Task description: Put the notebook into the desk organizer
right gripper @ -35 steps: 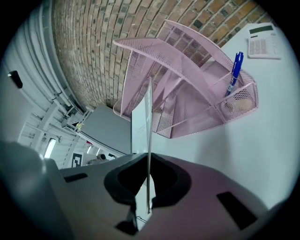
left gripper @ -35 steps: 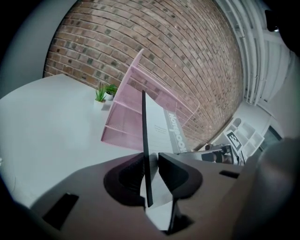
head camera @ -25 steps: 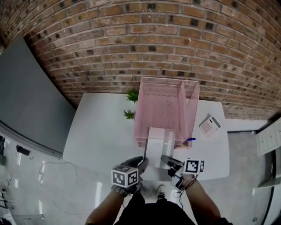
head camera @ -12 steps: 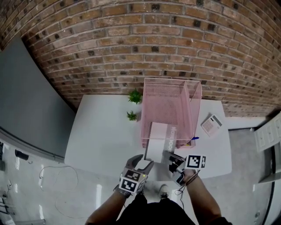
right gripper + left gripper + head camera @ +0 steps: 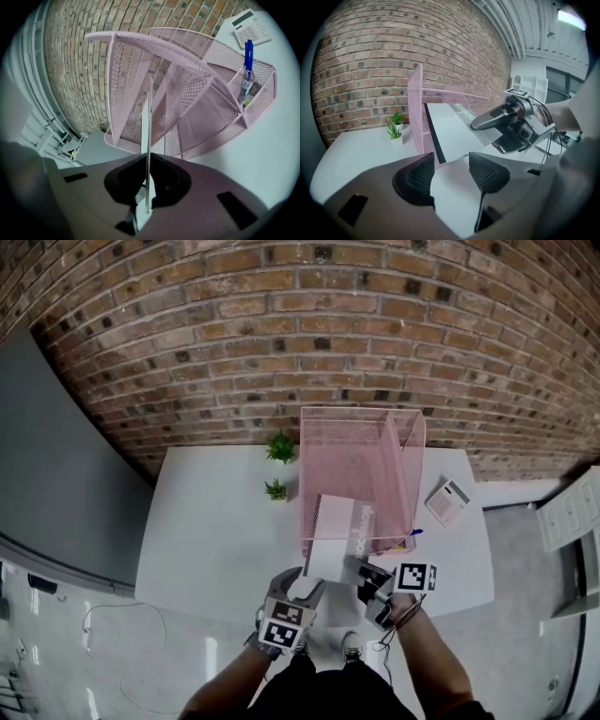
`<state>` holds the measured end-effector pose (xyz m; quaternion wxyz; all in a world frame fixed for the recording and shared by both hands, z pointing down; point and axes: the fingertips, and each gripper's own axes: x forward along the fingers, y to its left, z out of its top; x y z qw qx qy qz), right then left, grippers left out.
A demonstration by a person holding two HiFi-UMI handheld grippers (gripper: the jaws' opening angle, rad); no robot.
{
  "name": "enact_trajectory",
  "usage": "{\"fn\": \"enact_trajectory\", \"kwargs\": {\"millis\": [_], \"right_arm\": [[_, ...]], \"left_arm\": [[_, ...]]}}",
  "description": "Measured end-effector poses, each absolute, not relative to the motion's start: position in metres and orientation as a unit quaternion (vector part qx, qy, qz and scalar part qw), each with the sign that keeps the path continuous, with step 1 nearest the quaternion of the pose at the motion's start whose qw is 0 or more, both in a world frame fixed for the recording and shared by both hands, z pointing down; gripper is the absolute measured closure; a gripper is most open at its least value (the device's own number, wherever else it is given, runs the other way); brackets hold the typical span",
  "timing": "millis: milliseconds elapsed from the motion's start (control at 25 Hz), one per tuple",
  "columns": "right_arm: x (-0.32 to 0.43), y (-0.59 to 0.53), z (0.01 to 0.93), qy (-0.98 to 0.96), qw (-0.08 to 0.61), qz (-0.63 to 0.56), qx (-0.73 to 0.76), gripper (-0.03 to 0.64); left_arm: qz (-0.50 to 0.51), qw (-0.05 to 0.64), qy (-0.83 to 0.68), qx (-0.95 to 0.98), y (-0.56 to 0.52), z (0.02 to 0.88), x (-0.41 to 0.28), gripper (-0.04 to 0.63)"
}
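Observation:
A white notebook [image 5: 333, 532] with a dark spine leans with its far end inside the pink mesh desk organizer [image 5: 361, 412], and its near end sticks out toward me. My right gripper [image 5: 362, 571] is shut on the near right edge. In the right gripper view the notebook [image 5: 149, 117] stands edge-on between the pressed pads of that gripper [image 5: 147, 182]. My left gripper [image 5: 301, 585] is open at the near left corner. In the left gripper view the open jaws [image 5: 451, 172] stand wide below the notebook [image 5: 457, 123], pads off it.
Two small potted plants [image 5: 279, 446] stand on the white table [image 5: 211, 521] left of the organizer. A calculator [image 5: 448, 503] lies to its right. A blue pen [image 5: 247, 65] stands in the organizer's small side compartment. A brick wall is behind; the table's front edge is at my grippers.
The left gripper's jaws have spread apart and let go of the notebook's near left corner. The right gripper keeps its grip, and the notebook stays half inside the organizer.

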<state>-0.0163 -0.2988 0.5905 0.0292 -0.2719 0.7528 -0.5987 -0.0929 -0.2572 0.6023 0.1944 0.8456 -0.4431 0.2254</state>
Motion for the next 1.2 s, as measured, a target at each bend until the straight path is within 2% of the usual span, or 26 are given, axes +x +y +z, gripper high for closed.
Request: {"fn": "enact_trajectory", "kwargs": {"millis": [160,360,600,760,1200], "right_arm": [[-0.017,-0.303,0.594,0.757,0.001,-0.589,-0.284,0.573],[-0.026,-0.306,0.588,0.793,-0.043,-0.54,-0.277,0.451],[-0.031,-0.296,0.586,0.827,-0.119,-0.479,-0.27,0.359],[-0.031,-0.289,0.588,0.84,-0.164,-0.441,-0.271,0.334],[-0.009,-0.271,0.601,0.848,-0.238,-0.351,-0.317,0.33]], "left_arm": [[0.21,0.203,-0.449,0.844,-0.264,0.601,-0.095,0.373],[0.196,0.215,-0.457,0.841,-0.27,0.6,-0.099,0.374],[0.178,0.227,-0.472,0.833,-0.278,0.596,-0.102,0.374],[0.166,0.231,-0.482,0.829,-0.284,0.591,-0.104,0.374],[0.159,0.245,-0.502,0.814,-0.291,0.591,-0.107,0.378]]}}
